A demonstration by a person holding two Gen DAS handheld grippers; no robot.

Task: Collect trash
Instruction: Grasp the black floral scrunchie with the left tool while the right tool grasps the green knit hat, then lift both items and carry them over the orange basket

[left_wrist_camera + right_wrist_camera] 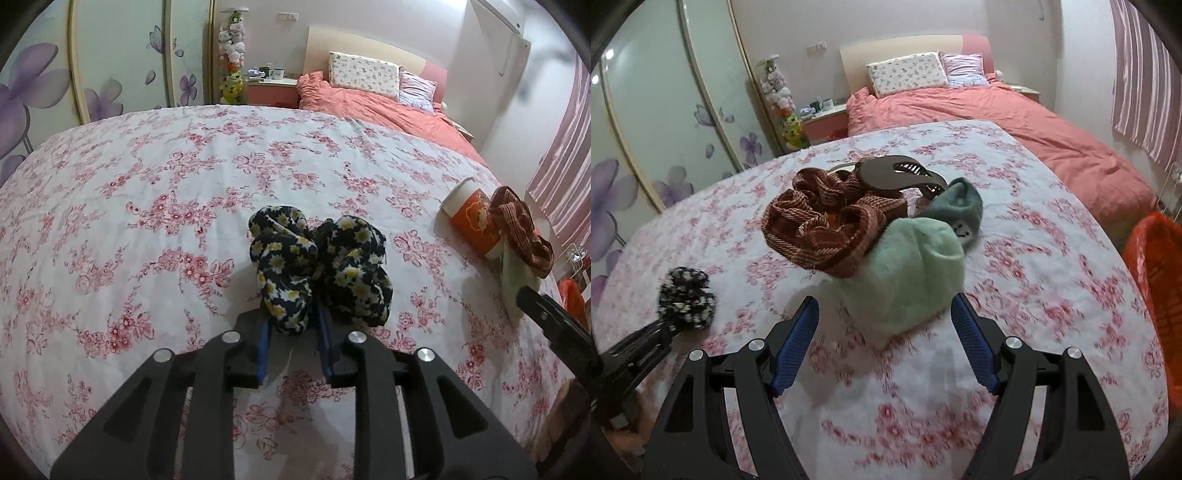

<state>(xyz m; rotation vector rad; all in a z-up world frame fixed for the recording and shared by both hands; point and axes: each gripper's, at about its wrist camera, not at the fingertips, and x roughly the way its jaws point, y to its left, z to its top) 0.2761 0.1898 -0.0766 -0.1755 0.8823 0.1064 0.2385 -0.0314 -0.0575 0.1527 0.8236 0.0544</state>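
Observation:
My left gripper (pixel 293 319) is shut on a black scrunchie with yellow daisies (pixel 317 266), held just above the floral tablecloth (pixel 147 206); it also shows in the right wrist view (pixel 685 299). My right gripper (pixel 884 317) is open, its blue pads on either side of the near end of a pale green fuzzy sock (pixel 912 273). A brown-red checked scrunchie (pixel 827 229) lies over an orange paper cup (pixel 476 221). A brown hair claw clip (pixel 897 177) and a teal sock (pixel 956 206) lie behind.
An orange plastic basket (pixel 1156 280) stands past the table's right edge. A bed with a coral duvet (pixel 1015 122) lies beyond the table. Wardrobe doors with purple flowers (pixel 665 129) run along the left.

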